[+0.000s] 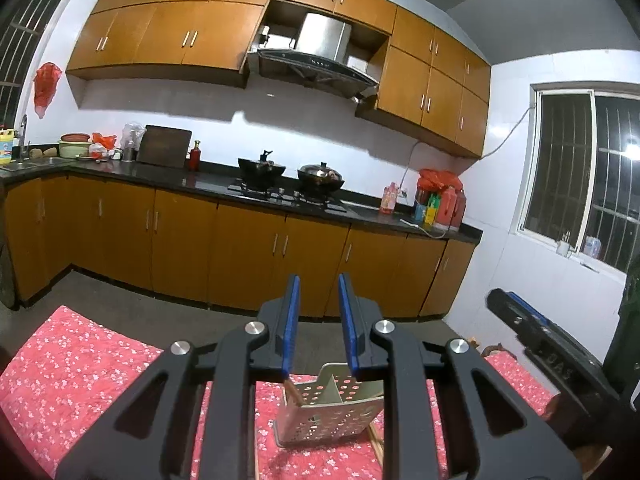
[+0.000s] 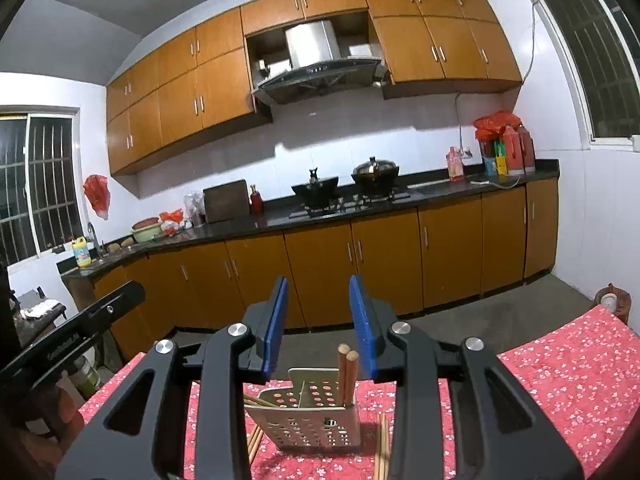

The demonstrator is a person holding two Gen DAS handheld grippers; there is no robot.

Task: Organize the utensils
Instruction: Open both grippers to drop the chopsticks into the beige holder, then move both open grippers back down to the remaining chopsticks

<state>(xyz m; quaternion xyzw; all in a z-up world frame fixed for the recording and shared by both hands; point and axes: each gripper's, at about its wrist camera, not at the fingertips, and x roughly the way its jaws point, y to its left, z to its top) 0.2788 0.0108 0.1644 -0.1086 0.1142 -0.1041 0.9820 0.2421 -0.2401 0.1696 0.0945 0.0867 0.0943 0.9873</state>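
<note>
Kitchen behind: orange wall cabinets (image 1: 172, 36) over a black counter (image 1: 132, 174) with matching base cabinets (image 1: 248, 248) below. Range hood (image 1: 316, 60) above a gas hob, two lidded woks (image 1: 262, 168) on it. Barred window (image 1: 580, 172) on the side wall. Cutting board (image 1: 164, 146) leaning against the tiles, red bottle (image 1: 195, 156) just beside it. Cluster of red jugs and bottles (image 2: 508, 148) at the counter's far end.

Near field: table under a red floral cloth (image 1: 72, 364). Perforated metal utensil holder (image 2: 308, 416) standing on the cloth, divided into compartments, tilted slightly in both views. Two wooden chopsticks (image 2: 346, 372) upright in its right compartment in the right wrist view, tips sticking above the rim. More chopsticks (image 2: 382, 440) flat on the cloth right of the holder; others (image 2: 256, 436) lying at its left, ends resting against the holder edge.

Left gripper (image 1: 318, 292) above the holder (image 1: 328, 408), blue pads apart with a narrow gap, nothing between them. One chopstick end (image 1: 294, 394) showing at the holder's left rim in that view. Right gripper (image 2: 318, 292) likewise over the holder, pads spread wider, empty. Black body of the other gripper visible at each view's edge (image 1: 536, 336).
</note>
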